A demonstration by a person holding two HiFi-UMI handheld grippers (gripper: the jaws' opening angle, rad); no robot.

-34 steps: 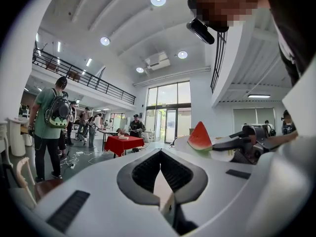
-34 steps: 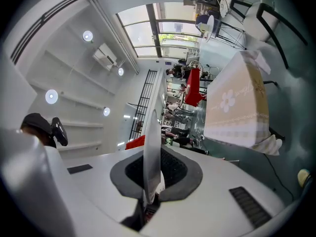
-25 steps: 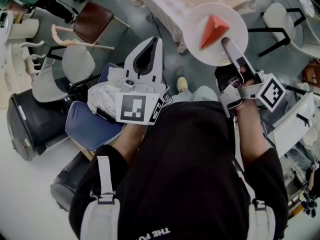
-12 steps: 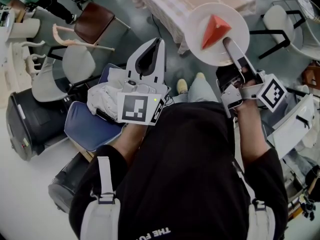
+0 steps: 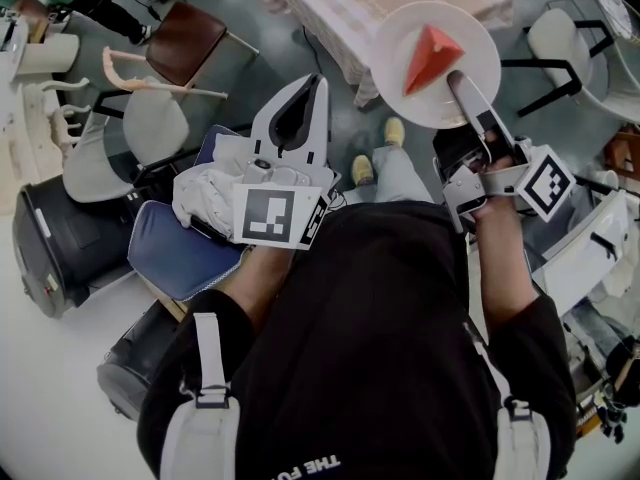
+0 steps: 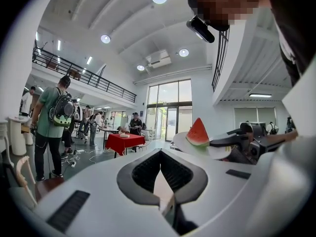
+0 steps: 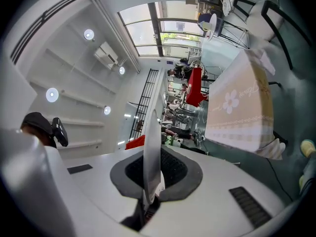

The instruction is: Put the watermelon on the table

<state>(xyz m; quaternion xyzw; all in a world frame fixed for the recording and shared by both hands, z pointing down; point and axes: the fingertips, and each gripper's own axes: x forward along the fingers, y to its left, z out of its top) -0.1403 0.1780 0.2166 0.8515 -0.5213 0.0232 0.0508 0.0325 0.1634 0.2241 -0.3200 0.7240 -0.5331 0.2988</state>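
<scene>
A red wedge of watermelon (image 5: 428, 56) lies on a round white plate (image 5: 400, 83). My right gripper (image 5: 462, 86) is shut on the plate's near rim and holds it level above the floor. In the right gripper view the plate (image 7: 152, 132) shows edge-on between the pads, with the watermelon (image 7: 134, 142) a red sliver behind it. The table (image 5: 345, 3), under a beige cloth with a flower print, stands just beyond the plate. My left gripper (image 5: 312, 86) is shut on nothing, left of the plate. Its view shows the watermelon (image 6: 198, 133) and the plate (image 6: 217, 152) off to the right.
A brown chair (image 5: 185, 38) and a white chair (image 5: 140, 128) stand at the left, with a blue cushion (image 5: 175, 253) and a black bin (image 5: 50, 248) nearer. Another white chair (image 5: 560, 28) is at the right. The person's shoes (image 5: 378, 153) stand before the table. Several people stand around a red table (image 6: 126, 142).
The person's feet have stepped toward the table. Both grippers and the plate with the watermelon keep their places.
</scene>
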